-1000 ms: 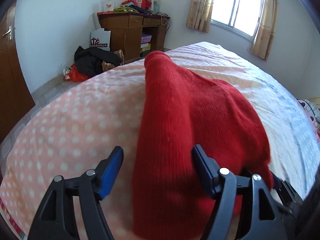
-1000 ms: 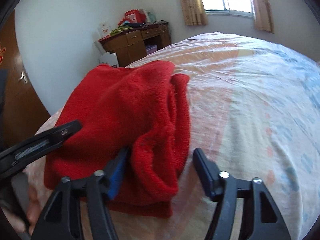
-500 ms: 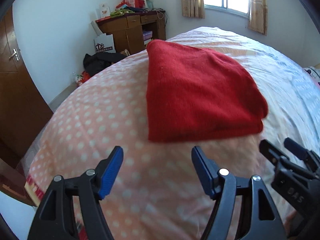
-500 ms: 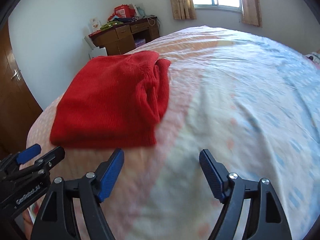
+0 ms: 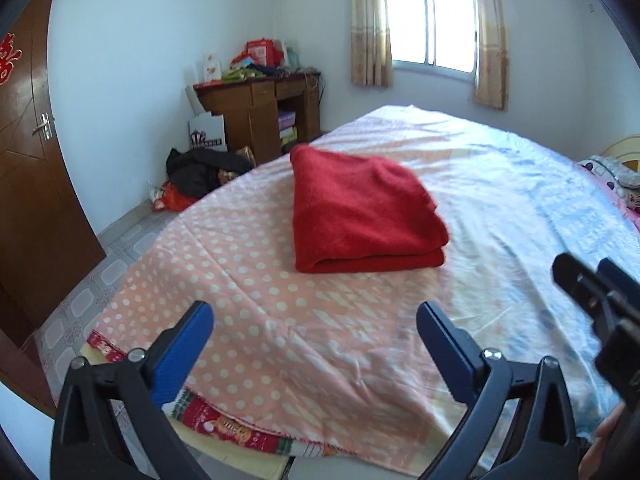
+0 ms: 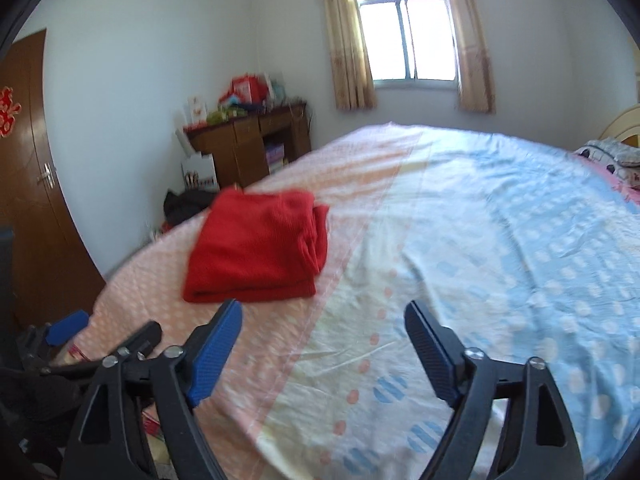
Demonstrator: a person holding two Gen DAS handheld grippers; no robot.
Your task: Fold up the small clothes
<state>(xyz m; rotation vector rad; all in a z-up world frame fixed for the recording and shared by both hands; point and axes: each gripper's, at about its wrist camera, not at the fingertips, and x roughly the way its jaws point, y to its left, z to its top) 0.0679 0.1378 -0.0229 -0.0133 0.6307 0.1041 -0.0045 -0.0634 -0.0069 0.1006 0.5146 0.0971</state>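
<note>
the red sweater (image 5: 362, 216) lies folded into a squat rectangle on the bed (image 5: 520, 184), on the pink dotted part of the sheet near the foot end, with its doubled edge facing the person. in the right wrist view the side of the sweater nearer the blue part of the sheet looks lumpier, with a rolled bit of knit bunched along it. the left hand-held gripper (image 5: 314, 330) hangs over the near edge of the bed, its blue pads spread wide, nothing between them, well short of the cloth. the right hand-held gripper (image 6: 323, 330) is just as wide open and just as empty, near the sweater's front corner but not touching it.

to me the fold looks done and the step in hand is backing away cleanly. doing it well means drawing both tools straight back and up, pads wide, so no finger snags the knit and drags the top layer out of line. if a tidier result is wanted, i'd judge the bunched side needs one light press or tuck, working from the edge inward, not another lift.

a wooden desk (image 5: 260, 116) stands by the far wall.
</note>
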